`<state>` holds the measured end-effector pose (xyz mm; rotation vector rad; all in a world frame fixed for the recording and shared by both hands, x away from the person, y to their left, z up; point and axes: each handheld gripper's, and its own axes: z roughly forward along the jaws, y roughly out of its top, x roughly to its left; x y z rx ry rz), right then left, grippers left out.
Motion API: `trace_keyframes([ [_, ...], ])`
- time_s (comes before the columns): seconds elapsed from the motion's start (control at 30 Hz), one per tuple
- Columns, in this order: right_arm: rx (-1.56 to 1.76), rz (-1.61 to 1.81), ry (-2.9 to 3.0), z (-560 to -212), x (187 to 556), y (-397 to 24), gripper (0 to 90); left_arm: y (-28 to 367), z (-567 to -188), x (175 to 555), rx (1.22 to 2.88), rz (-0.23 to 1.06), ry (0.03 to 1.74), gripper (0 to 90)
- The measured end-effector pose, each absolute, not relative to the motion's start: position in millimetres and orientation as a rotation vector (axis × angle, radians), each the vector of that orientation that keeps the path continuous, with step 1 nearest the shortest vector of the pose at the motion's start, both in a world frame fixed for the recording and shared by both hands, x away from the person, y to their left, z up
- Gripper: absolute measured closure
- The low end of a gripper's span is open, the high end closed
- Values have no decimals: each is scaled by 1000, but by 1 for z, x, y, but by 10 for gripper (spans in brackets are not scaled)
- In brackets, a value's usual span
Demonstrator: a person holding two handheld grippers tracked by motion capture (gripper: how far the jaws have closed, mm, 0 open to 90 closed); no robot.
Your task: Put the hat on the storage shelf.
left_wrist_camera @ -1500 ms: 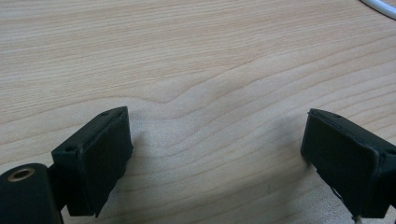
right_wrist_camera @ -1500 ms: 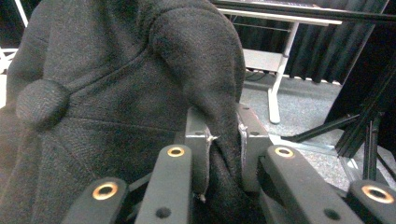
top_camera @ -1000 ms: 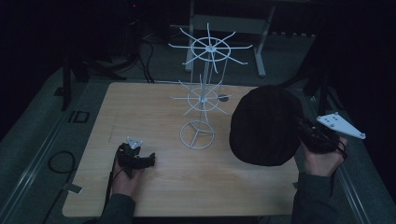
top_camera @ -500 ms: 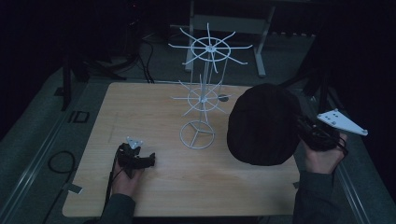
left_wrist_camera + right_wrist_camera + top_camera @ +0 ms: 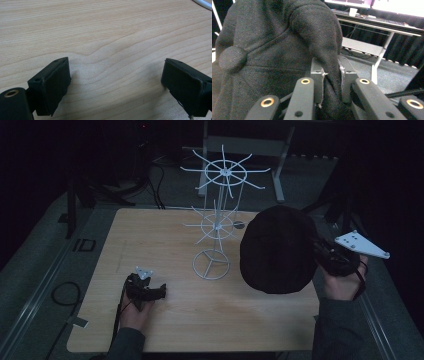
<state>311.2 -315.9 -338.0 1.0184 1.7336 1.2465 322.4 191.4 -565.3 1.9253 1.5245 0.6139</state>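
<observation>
The wooden bench (image 5: 165,235) stands in a dark room. Above its right edge hangs a black cap (image 5: 277,249), beside a white wire rack (image 5: 219,220). The right gripper view shows the right gripper (image 5: 331,75) pinching the cap's fabric. The left gripper (image 5: 116,82) spreads wide over bare woodgrain.

Left gripper (image 5: 115,82), over wooden table (image 5: 105,32).
Two black jaws set wide apart, nothing between them; pale wood grain beneath; white curved wire (image 5: 203,3) at the top right corner.
</observation>
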Motion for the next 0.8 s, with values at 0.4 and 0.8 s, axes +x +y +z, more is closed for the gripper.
trace_keyframes([
  [0.4, 981, 1353, 1766, -326, 319, -316, 778, 191, -565, 322, 1926, 614, 1525, 92],
  [0.8, 948, 1409, 1789, -317, 322, -317, 777, 191, -565, 322, 1926, 614, 1524, 92],
])
